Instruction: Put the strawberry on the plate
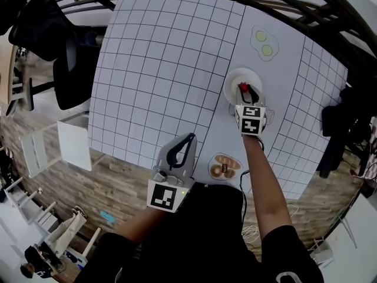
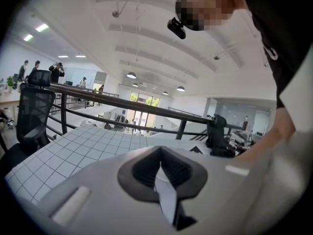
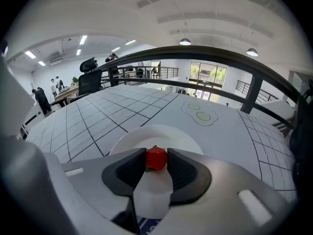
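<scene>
Strawberry (image 1: 242, 87), head view: one red fruit, gripped by the right gripper (image 1: 244, 91) over the middle of the one white plate (image 1: 232, 78). Whether the fruit already touches the plate cannot be told. The left gripper (image 1: 190, 138) lies well apart from the plate, on the person's side of it. Its jaws are together. One oval dish (image 1: 224, 167) with brown pieces sits on the bench (image 1: 165, 52) between the plate and the person. Two green discs (image 1: 263, 43) are drawn on the bench beyond the plate.

Left gripper view: the left gripper (image 2: 159, 167) is closed and empty, its pads meeting at the tips. No plate appears here.

Right gripper view: the right gripper (image 3: 153, 153) has its two pads pressed on either side of the strawberry (image 3: 156, 159). The plate (image 3: 142, 136) lies directly beyond and below the fruit.

Step in hand, as judged: placing. To do it well, lower the fruit until it rests near the plate's middle, away from the rim. Then part the jaws gently and evenly, and lift straight up so that neither pad drags or rolls the fruit.

Count: one strawberry, one plate, two grippers, one dish, two discs.
</scene>
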Available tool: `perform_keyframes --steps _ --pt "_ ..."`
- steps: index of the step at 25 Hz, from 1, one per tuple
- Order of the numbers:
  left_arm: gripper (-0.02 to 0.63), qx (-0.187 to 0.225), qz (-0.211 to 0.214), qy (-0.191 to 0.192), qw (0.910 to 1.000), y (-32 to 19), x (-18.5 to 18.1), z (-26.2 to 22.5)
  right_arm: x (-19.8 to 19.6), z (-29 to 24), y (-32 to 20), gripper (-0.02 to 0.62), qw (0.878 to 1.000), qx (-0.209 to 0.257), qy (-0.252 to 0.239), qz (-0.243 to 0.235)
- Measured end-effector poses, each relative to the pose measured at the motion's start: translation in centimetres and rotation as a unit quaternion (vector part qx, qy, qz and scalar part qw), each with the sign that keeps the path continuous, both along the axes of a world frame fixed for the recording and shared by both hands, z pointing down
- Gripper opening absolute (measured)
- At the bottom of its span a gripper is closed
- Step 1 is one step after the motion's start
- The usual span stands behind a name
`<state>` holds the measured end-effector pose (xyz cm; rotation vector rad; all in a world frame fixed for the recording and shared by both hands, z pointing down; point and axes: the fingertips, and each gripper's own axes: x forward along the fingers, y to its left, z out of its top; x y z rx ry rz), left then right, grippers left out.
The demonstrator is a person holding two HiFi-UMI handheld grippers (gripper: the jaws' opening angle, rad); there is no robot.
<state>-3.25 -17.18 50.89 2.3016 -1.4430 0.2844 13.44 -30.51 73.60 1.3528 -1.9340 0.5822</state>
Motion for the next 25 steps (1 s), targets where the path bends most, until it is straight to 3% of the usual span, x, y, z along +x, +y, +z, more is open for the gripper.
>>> perform_keyframes --steps 10,19,25 --pt "0.008 0.007 -0.006 0.004 1.0000 0.3 -0.8 -0.8 -0.3 -0.4 0.6 0.210 1.000 -0.010 -0.024 0.014" --pt "0.009 0.029 -0.010 0.008 0.9995 1.3 -1.9 -2.6 -0.6 -4.5 2.5 0.212 1.000 0.005 -0.021 0.002" --pt "0.008 0.059 0.004 0.005 0.9982 3.0 -1.9 -4.6 -1.9 -9.2 5.0 0.198 0.998 0.027 -0.051 -0.012"
